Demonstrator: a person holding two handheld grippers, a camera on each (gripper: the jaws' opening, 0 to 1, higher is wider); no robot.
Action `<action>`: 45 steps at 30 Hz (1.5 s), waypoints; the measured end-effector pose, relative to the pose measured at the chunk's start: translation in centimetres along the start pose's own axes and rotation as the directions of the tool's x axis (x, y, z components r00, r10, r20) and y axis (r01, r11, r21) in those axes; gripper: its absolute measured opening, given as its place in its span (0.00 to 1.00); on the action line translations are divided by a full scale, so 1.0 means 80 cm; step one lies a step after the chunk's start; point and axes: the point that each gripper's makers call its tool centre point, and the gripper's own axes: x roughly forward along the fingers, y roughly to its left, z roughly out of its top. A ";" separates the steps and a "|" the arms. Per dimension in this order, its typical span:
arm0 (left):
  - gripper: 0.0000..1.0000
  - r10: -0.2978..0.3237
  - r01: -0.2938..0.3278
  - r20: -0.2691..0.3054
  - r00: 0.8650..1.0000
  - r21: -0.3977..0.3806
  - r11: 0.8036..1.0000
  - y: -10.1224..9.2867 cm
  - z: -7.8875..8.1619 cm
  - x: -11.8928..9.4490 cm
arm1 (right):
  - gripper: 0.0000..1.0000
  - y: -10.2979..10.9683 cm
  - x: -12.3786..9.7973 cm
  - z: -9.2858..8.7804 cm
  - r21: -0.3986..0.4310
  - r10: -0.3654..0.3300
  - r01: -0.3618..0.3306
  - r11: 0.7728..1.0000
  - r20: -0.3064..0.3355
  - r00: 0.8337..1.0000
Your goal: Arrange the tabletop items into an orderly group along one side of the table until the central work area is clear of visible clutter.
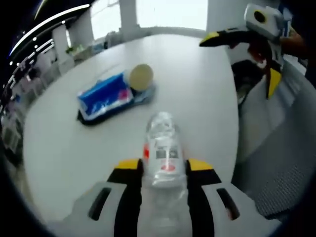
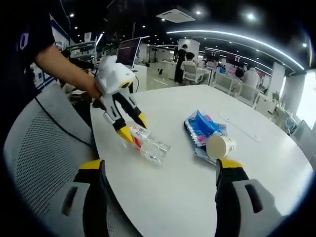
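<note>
L gripper [image 1: 164, 170]: jaws clamped on clear plastic bottle [image 1: 163, 148], lying on its side nr table edge by mesh chair [image 2: 34, 143].
R gripper [image 2: 160, 173]: jaws spread wide, grasping nothing, above table [image 2: 256, 148].
Tissue pack [image 1: 104, 98]: blue, mid-table; paper cup [image 1: 141, 76] tipped over, touching it.
Progress: early by my read; nothing lined up along a side yet, centre not clear.
Left: bottle, pack, cup all to group.

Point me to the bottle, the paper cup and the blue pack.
bottle [image 1: 163, 148], left gripper view, on its label
paper cup [image 2: 220, 146], right gripper view, on its side wall
blue pack [image 1: 104, 97], left gripper view, on its top face
</note>
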 end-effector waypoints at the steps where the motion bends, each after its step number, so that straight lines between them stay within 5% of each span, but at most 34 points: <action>1: 0.31 -0.005 0.005 -0.001 1.000 0.009 1.000 -0.002 0.001 -0.001 | 0.91 0.001 0.001 0.000 -0.005 0.004 -0.004 1.000 0.001 1.000; 10: 0.26 -0.032 0.032 -0.003 0.999 0.069 0.997 -0.011 0.011 -0.010 | 0.87 0.019 0.025 0.002 -0.085 0.080 -0.081 0.993 -0.016 0.997; 11: 0.00 -0.066 0.064 0.027 0.997 0.094 0.994 -0.015 0.020 -0.019 | 0.86 0.020 0.027 0.003 -0.091 0.085 -0.087 0.992 -0.016 0.996; 12: 0.00 0.072 -0.080 0.129 0.989 0.061 0.995 0.021 0.050 -0.023 | 0.86 0.022 0.031 0.002 -0.098 0.094 -0.095 0.991 -0.017 0.995; 13: 0.00 -0.003 0.002 0.037 0.999 0.038 0.999 0.008 0.035 -0.022 | 0.84 0.024 0.035 0.002 -0.099 0.103 -0.104 0.990 -0.016 0.995; 15: 0.00 0.022 -0.030 0.053 0.998 0.169 0.985 0.014 0.036 -0.016 | 0.82 0.027 0.049 0.002 -0.084 0.123 -0.122 0.989 -0.002 0.992; 16: 0.00 -0.026 0.024 0.020 0.999 0.124 0.992 0.006 0.026 -0.010 | 0.82 0.034 0.056 -0.011 -0.083 0.162 -0.168 0.982 -0.075 0.984; 17: 0.00 -0.019 0.018 0.007 1.000 0.124 0.992 0.008 0.025 -0.010 | 0.81 0.029 0.057 -0.009 -0.118 0.141 -0.151 0.982 -0.084 0.986; 19: 0.00 -0.009 0.007 0.018 1.000 0.104 0.995 0.012 0.027 -0.012 | 0.81 0.029 0.055 0.012 -0.109 0.142 -0.142 0.984 -0.014 0.990; 24: 0.00 -0.012 0.009 0.029 1.000 0.087 0.996 0.017 0.026 -0.019 | 0.81 0.029 0.056 0.005 -0.142 0.145 -0.150 0.978 -0.049 0.988; 45: 0.38 -0.015 0.014 0.004 1.000 0.128 0.992 0.024 0.001 -0.011 | 0.81 0.027 0.066 0.004 -0.170 0.168 -0.179 0.969 -0.080 0.983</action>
